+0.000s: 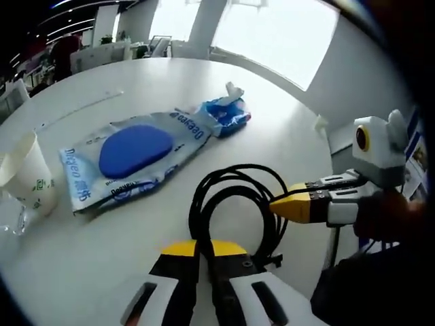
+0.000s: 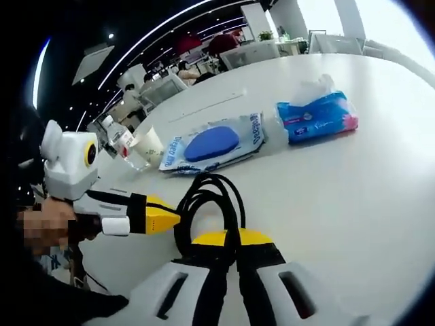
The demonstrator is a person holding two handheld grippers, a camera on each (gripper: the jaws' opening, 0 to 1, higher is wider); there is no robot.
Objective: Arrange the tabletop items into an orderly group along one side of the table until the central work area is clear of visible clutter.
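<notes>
Black cable (image 1: 234,204), wound into a loose coil, lies on the white round table (image 1: 136,81) with both grippers closed on it. Seen from the left gripper view, the left gripper (image 1: 204,250) has its yellow-tipped jaws pressed together on the near end of the coil, strands passing up between them. From the right of that view the right gripper (image 1: 289,202) comes in sideways, its yellow tips pinching the coil's far side; a hand behind it is mostly in shadow.

From the right gripper view the same scene is mirrored: the right gripper (image 2: 228,239) clamps the cable (image 2: 207,204) at the bottom, jaws drawn tight around the strands, while the left gripper (image 2: 163,217) reaches in from the left and bites the loop's edge.

Beyond the coil, well apart from it, lies a flat wipes pack (image 1: 129,159) with a blue oval lid, printed side up. Just beside its far end sits a small blue tissue pack (image 1: 228,112) with a white tissue sticking out of the top. A paper cup (image 1: 27,176) stands upright near the table's edge, on the side of the wipes pack away from the tissues; in the right gripper view the cup (image 2: 149,144) stands just beside a clear glass object (image 2: 126,146) too small to make out. Office desks and chairs fill the background.
</notes>
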